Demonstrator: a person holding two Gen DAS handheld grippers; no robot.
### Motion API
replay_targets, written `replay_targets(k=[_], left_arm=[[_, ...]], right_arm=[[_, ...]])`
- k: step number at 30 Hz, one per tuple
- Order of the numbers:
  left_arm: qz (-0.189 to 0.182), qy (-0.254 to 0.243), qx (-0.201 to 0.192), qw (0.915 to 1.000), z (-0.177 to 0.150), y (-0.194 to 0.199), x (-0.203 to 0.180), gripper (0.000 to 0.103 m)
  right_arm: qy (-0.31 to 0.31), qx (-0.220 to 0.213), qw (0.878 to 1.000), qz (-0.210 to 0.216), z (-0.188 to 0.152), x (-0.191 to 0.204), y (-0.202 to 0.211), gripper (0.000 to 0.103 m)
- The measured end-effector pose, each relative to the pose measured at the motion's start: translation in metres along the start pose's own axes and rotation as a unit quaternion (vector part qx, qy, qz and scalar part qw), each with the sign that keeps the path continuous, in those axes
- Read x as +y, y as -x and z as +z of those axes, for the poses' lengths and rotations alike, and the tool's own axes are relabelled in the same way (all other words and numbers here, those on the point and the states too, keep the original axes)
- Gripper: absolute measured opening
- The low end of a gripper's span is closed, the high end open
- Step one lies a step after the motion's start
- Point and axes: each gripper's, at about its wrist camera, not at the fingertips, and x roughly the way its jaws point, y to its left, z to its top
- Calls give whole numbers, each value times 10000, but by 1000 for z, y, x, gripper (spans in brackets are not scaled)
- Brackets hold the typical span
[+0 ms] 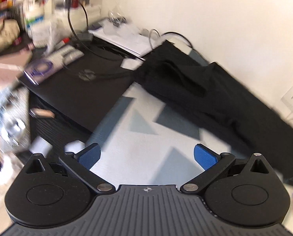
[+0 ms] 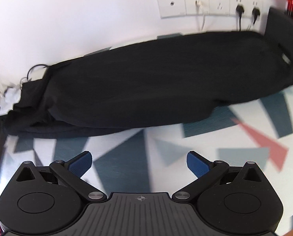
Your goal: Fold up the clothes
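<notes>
A black garment (image 1: 215, 98) lies stretched along the wall on a patterned cloth (image 1: 138, 137) of white with grey-blue triangles. In the right wrist view the same garment (image 2: 146, 84) spans the frame, bunched at its left end. My left gripper (image 1: 147, 154) hovers open above the cloth, short of the garment, with nothing between its blue pads (image 1: 89, 155). My right gripper (image 2: 139, 164) is open too, over the cloth just in front of the garment's near edge, and holds nothing.
A shut black laptop (image 1: 81, 86) lies left of the garment, with papers (image 1: 124, 39), cables and cluttered bottles behind it. A row of wall sockets (image 2: 209, 4) with plugged cables sits above the garment. A dark bag (image 2: 284, 35) stands at the right.
</notes>
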Motion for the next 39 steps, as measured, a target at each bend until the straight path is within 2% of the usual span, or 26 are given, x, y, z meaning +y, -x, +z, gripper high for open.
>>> replay_targets(k=[2, 5, 7, 10, 15, 18, 20, 23, 24, 26, 28, 34, 37, 39], left_arm=[[214, -439, -69, 9988, -1, -4, 1, 103], [322, -871, -87, 9956, -1, -13, 1, 103], [269, -978, -76, 9948, 1, -18, 3, 103], [20, -861, 19, 9963, 9, -28, 2, 103], [-775, -228, 292, 9963, 29, -55, 3, 103], [-998, 224, 522, 9934, 42, -79, 3, 103], [-1155, 693, 745, 9881, 49, -99, 9, 103], [-1376, 1484, 1004, 9741, 56, -125, 20, 103], [-1398, 1647, 1031, 9709, 58, -131, 22, 103], [-1370, 1680, 810, 9729, 64, -136, 21, 103], [-1184, 1512, 697, 9789, 71, -141, 16, 103], [-1096, 1611, 457, 9798, 83, -155, 12, 102], [-866, 1568, 196, 9836, 90, -159, 10, 100], [-698, 1542, 42, 9856, 97, -163, 9, 97]], right_arm=[[59, 51, 10000, -59, 0, 11, -6, 102], [162, 83, 9997, -190, -2, 28, -13, 102], [142, 61, 9995, -270, -2, 34, -16, 102], [64, 22, 9992, -393, -3, 35, -18, 102], [-346, -174, 9982, -460, 0, 23, -22, 102], [-1096, -317, 9932, -235, 4, 2, -28, 102], [-1698, -420, 9846, -56, 6, -14, -32, 102], [-2588, -508, 9639, 363, 8, -39, -42, 100], [-2879, -534, 9548, 509, 8, -47, -45, 95], [-3095, -487, 9471, 691, 9, -52, -52, 87], [-3231, -420, 9416, 849, 9, -55, -59, 87], [-3192, -384, 9430, 865, 13, -38, -79, 85], [-3148, -534, 9447, 747, 18, -28, -87, 78], [-3123, -627, 9455, 677, 20, -25, -89, 64]])
